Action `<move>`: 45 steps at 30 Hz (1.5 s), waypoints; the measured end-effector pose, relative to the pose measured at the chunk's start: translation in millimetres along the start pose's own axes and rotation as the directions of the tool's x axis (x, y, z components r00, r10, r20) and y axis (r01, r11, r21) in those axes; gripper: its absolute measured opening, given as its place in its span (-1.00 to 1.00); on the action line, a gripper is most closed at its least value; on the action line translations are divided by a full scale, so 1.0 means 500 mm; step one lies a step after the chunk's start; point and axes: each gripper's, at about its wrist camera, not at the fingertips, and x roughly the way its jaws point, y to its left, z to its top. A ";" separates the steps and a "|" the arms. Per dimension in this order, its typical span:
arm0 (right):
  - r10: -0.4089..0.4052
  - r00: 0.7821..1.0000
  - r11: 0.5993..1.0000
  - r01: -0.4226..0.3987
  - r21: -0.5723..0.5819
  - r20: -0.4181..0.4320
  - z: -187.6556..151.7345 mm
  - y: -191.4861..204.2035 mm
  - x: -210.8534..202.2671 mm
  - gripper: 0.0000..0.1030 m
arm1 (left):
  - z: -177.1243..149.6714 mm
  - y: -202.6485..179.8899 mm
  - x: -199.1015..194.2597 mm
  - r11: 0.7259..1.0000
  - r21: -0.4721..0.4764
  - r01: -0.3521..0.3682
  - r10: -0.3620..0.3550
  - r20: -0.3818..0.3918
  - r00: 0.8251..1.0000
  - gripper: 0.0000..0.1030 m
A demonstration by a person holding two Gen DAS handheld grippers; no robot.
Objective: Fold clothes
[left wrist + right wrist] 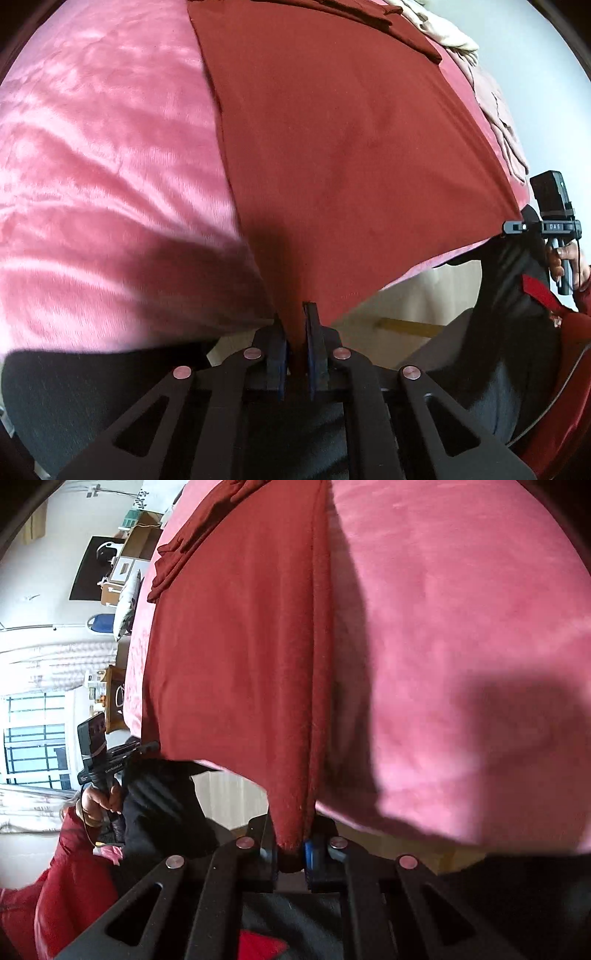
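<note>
A dark red garment [332,147] lies spread flat on a pink plush bed cover [110,166]. My left gripper [297,325] is shut on its near hem corner at the bed's edge. My right gripper [291,843] is shut on the other near corner of the same garment [240,646], pulled taut over the bed's edge. The right gripper also shows at the right of the left wrist view [517,226], and the left gripper at the left of the right wrist view [147,746]. The garment's far end is bunched with folds [177,554].
A cream garment [443,33] and a pale pink one [498,122] lie along the bed's right side. The pink cover [461,646] spreads wide to the right. Pale floor [406,295] shows below the bed edge. Boxes and a window [33,738] stand beyond.
</note>
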 end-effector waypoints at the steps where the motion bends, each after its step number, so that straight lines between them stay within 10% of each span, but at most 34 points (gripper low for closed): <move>1: -0.001 1.000 1.000 0.001 0.000 0.009 -0.003 -0.002 -0.009 -0.85 | 0.005 0.005 -0.003 1.000 -0.008 -0.010 0.010 0.017 1.000 -0.84; 5: -0.017 0.998 0.999 0.019 -0.032 0.062 -0.002 -0.008 -0.037 -0.78 | -0.017 0.018 -0.015 0.998 -0.061 -0.004 0.009 0.077 0.997 -0.75; 10: -0.128 0.991 0.984 0.133 -0.116 0.050 0.017 0.005 -0.037 -0.52 | 0.008 0.003 0.002 0.998 -0.030 -0.050 0.050 0.027 0.998 0.11; 16: -0.120 0.993 0.986 0.116 -0.121 -0.023 0.007 -0.002 -0.055 -0.52 | 0.018 -0.013 0.010 0.995 0.015 -0.099 0.099 0.017 0.995 0.22; 25: -0.114 0.988 0.991 0.121 -0.065 0.100 0.048 -0.020 -0.092 -0.47 | 0.017 -0.027 0.026 0.993 0.092 -0.080 0.081 -0.007 0.997 0.63; 34: -0.059 0.998 0.998 0.059 0.008 0.021 0.069 -0.039 -0.007 -0.45 | -0.010 -0.002 0.006 1.000 0.012 -0.016 0.015 0.032 0.999 0.57; 39: 0.045 0.996 0.994 -0.052 0.101 0.071 0.052 -0.083 -0.007 -0.57 | -0.031 0.025 -0.006 0.998 -0.068 0.004 0.000 0.061 0.998 -0.03; 45: 0.025 0.998 0.997 -0.029 0.066 0.054 0.060 -0.065 0.005 -0.50 | -0.049 -0.001 0.012 0.999 -0.016 0.034 -0.034 0.013 0.999 -0.10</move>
